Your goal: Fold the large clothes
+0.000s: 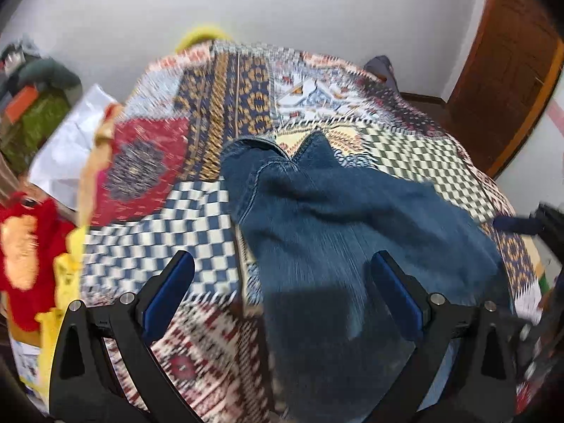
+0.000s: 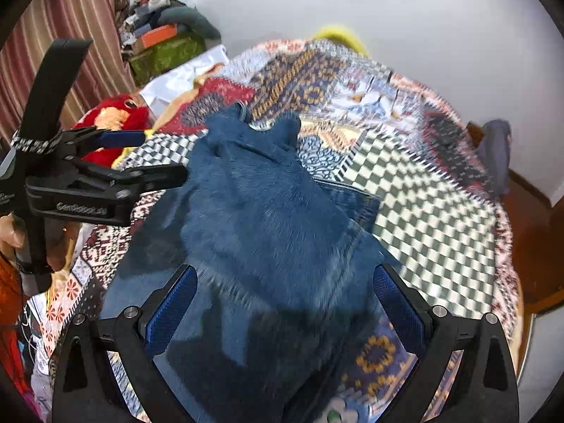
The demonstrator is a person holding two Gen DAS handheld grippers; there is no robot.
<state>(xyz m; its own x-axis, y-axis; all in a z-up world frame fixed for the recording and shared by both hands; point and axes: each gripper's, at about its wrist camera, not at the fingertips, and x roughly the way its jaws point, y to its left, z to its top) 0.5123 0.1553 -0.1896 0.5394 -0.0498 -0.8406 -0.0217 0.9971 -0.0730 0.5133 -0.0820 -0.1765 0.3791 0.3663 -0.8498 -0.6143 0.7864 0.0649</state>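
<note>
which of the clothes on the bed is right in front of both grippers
The blue jeans, spread across the middle of the patterned bedspread. The red and yellow clothes sit off at the bed's left edge, away from both open grippers.

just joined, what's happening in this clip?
A person with a handheld gripper in each hand is working on a pair of blue jeans spread over a patchwork bedspread. Both the left gripper and the right gripper are open above the denim, gripping nothing. The jeans lie rumpled, partly doubled over, not neatly folded yet. A red plush toy sits at the bed's left edge. The frames are motion-blurred.
</note>
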